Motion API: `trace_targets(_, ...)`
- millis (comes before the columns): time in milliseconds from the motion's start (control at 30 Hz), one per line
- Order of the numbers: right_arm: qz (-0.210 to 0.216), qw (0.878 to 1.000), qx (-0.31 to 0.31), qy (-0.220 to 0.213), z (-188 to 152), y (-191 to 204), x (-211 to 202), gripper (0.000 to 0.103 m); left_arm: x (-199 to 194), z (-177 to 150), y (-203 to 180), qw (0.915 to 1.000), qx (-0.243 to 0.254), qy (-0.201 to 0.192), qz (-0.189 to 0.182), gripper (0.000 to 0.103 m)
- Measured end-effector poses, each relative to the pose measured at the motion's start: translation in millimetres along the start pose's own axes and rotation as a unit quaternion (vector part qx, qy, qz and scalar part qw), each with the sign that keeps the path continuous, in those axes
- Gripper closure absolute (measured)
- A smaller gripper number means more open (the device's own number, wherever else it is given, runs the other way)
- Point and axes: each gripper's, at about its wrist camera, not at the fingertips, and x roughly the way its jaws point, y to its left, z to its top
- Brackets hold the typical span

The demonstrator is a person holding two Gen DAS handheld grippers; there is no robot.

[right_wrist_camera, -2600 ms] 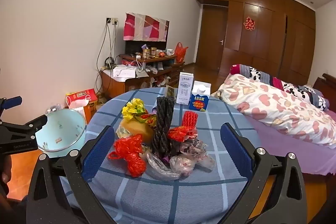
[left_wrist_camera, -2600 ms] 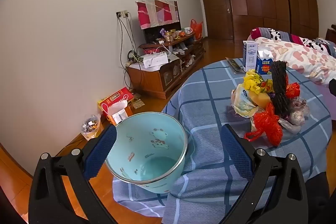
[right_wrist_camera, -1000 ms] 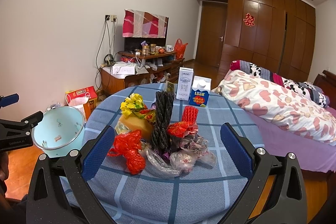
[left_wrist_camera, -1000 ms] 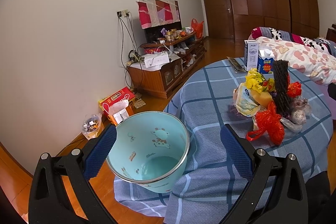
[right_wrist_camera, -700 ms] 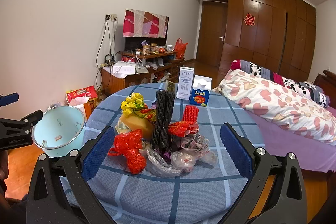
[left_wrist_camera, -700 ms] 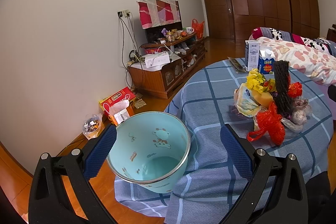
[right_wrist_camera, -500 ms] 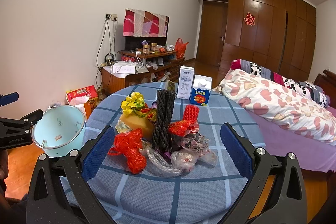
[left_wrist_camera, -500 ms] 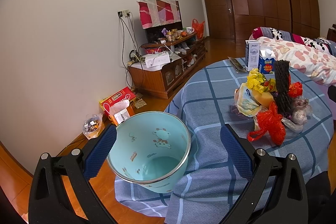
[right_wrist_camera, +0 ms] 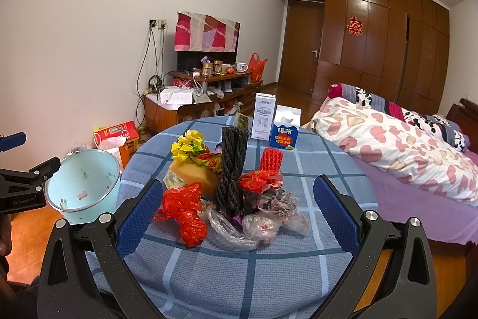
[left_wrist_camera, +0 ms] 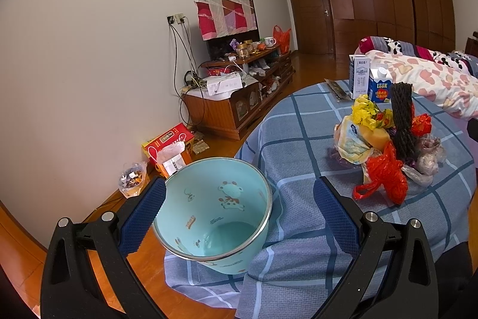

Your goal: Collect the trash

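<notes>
— Where is the trash?
— The trash pile [right_wrist_camera: 230, 187] lies heaped on the checked table [right_wrist_camera: 254, 274], ahead of the right gripper [right_wrist_camera: 236, 217], whose jaws are spread wide, empty

— And the left gripper [left_wrist_camera: 239, 208]?
— Also agape; the light blue bin [left_wrist_camera: 213, 208] sits just beside its left finger, at the table's edge

Right gripper [right_wrist_camera: 236, 205]: jaws wide apart, above the tablecloth [right_wrist_camera: 313, 169].
Trash pile [right_wrist_camera: 230, 178]: mid-table.
Pail [right_wrist_camera: 82, 181]: at left table edge.

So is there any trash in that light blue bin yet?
No, the light blue bin shows only its bare printed inside, and the trash pile sits on the table.
</notes>
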Motion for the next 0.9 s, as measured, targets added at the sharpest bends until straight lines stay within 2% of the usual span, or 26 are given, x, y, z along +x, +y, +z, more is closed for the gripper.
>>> trace_targets(633, -0.012, 1.0, 0.008, 0.019, -8, -11, 17, 0.005, 5, -6, -3, 0.9999, 0.01, 0.009, 0.006, 0.006)
trace_targets(900, -0.049, 0.997, 0.028, 0.049, -35, -47, 49, 0.005, 31, -13, -38, 0.9992, 0.026, 0.029, 0.007, 0.006)
